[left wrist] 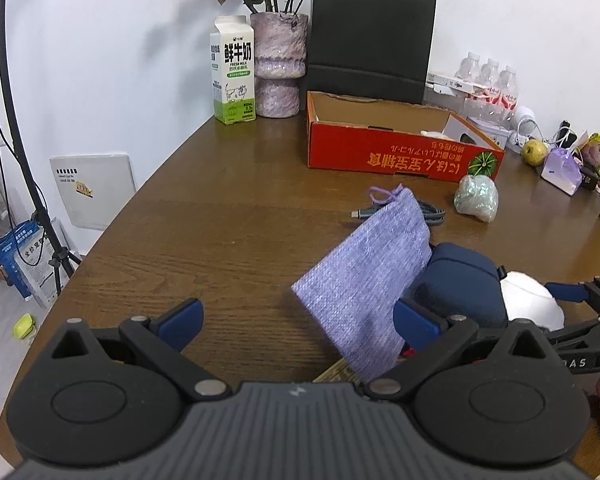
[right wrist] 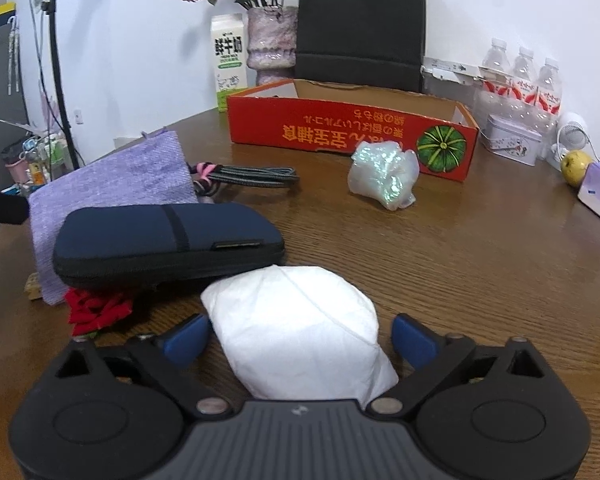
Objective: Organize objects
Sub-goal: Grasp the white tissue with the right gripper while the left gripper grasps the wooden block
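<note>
Lilac woven fabric pouch (left wrist: pixel 364 276) with a drawstring lies on the brown wood-grain table (left wrist: pixel 220 216), its near corner between the left gripper (left wrist: pixel 298 320) fingers; jaws stand wide, holding nothing. Pouch's right edge rests against a navy zippered hard case (right wrist: pixel 166 240). Grey braided cable (right wrist: pixel 256 176), coiled, lies at the pouch's 1 o'clock in the left wrist view, partly under it. White crumpled fabric bundle (right wrist: pixel 300 328) sits just at the case's 5 o'clock in the right wrist view, between the right gripper (right wrist: pixel 300 344) fingers; jaws wide, blue pads (right wrist: pixel 188 338) apart from the bundle as far as can be told. Red fabric rose (right wrist: pixel 98 310) lies at the case's 7 o'clock, touching the pouch's edge. Iridescent crumpled plastic wad (right wrist: pixel 384 178) sits just in front of the open red cardboard box (right wrist: pixel 340 132) with a printed pumpkin, at 12 o'clock. Behind the box: black paper bag (right wrist: pixel 360 24), mottled purple vase (right wrist: pixel 270 46), white-and-green milk carton (right wrist: pixel 230 62).
</note>
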{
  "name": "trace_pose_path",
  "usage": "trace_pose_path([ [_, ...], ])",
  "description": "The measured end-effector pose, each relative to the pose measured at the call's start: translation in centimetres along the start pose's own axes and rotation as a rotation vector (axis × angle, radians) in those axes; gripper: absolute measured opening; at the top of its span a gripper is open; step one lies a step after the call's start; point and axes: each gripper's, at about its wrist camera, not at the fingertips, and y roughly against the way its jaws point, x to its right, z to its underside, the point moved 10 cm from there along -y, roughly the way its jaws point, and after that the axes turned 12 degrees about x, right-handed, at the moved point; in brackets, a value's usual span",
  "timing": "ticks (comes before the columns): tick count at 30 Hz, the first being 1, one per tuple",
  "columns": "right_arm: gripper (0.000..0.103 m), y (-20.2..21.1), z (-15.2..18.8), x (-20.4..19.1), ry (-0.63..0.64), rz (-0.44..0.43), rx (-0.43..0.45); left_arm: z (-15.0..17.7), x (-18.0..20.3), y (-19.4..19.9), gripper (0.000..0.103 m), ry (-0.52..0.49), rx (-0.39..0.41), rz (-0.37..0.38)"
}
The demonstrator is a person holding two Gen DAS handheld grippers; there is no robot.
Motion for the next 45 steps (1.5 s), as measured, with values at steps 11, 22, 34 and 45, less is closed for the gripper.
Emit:
trace_pose_path([
  [11, 0.072, 1.5, 0.3, -0.2, 0.006, -0.013, 0.027, 2.3, -1.3, -0.1, 0.103, 0.01, -0.047, -0.007],
  [22, 0.073, 2.1, 0.6, 0.2, -0.001, 0.017, 0.027, 5.2, -0.4, -0.5, 0.099, -0.048, -0.112, 0.041],
  [34, 0.073, 2.4, 0.7, 0.3, -0.005, 0.026, 0.026, 5.6, 1.4, -1.4, 0.078, -0.091, -0.085, 0.066],
  [45, 0.074, 2.3, 0.7, 0.3, -0.005, 0.027, 0.026, 5.6, 2.2, -0.7, 0.023, -0.109, -0.056, 0.124],
])
